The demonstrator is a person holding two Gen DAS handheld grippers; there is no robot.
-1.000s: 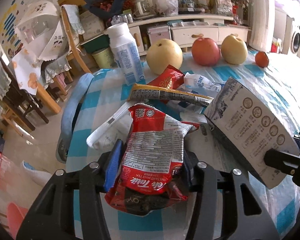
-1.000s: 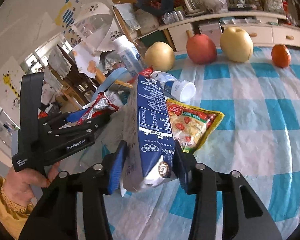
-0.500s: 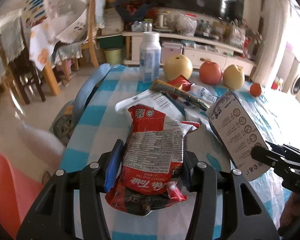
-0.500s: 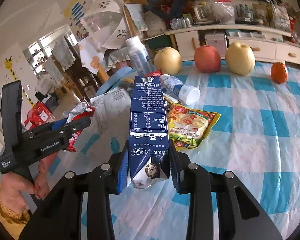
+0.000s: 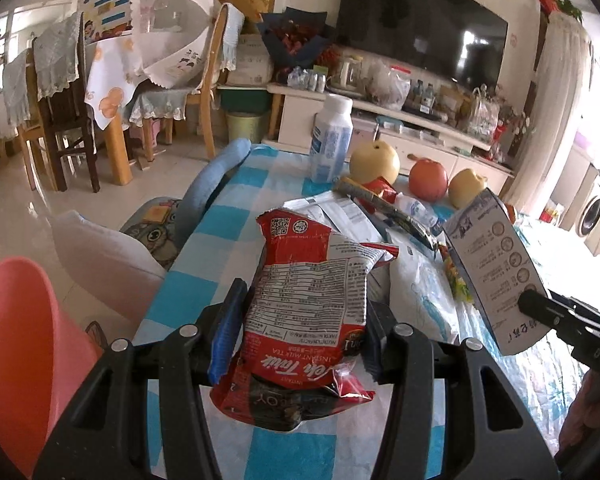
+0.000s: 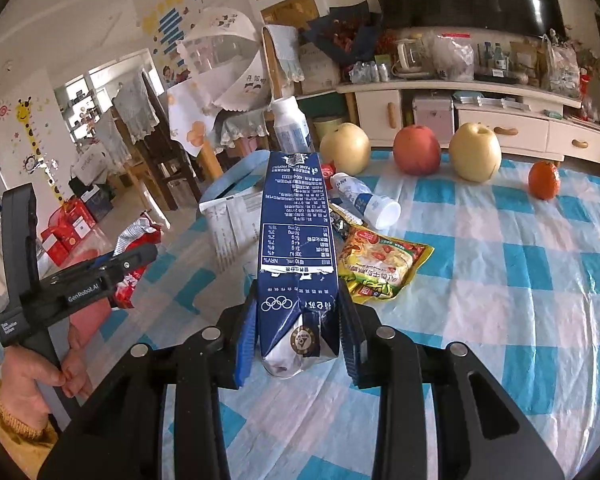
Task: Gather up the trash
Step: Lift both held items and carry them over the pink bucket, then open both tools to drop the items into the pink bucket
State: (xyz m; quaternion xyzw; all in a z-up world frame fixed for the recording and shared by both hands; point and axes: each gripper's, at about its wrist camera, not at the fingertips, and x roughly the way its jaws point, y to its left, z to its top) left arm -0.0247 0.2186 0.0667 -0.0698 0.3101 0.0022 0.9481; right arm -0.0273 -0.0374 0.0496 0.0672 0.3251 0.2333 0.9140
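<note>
Red foil tea packet (image 5: 306, 308) sits pinched in my left gripper (image 5: 296, 340); my right gripper (image 6: 300, 336) squeezes the blue carton (image 6: 296, 248) — both lifted off the table (image 6: 520, 280). Neither is binned yet, and the yellow wrapper (image 6: 380, 264), the small bottle (image 6: 364, 200) and papers still wait.
</note>
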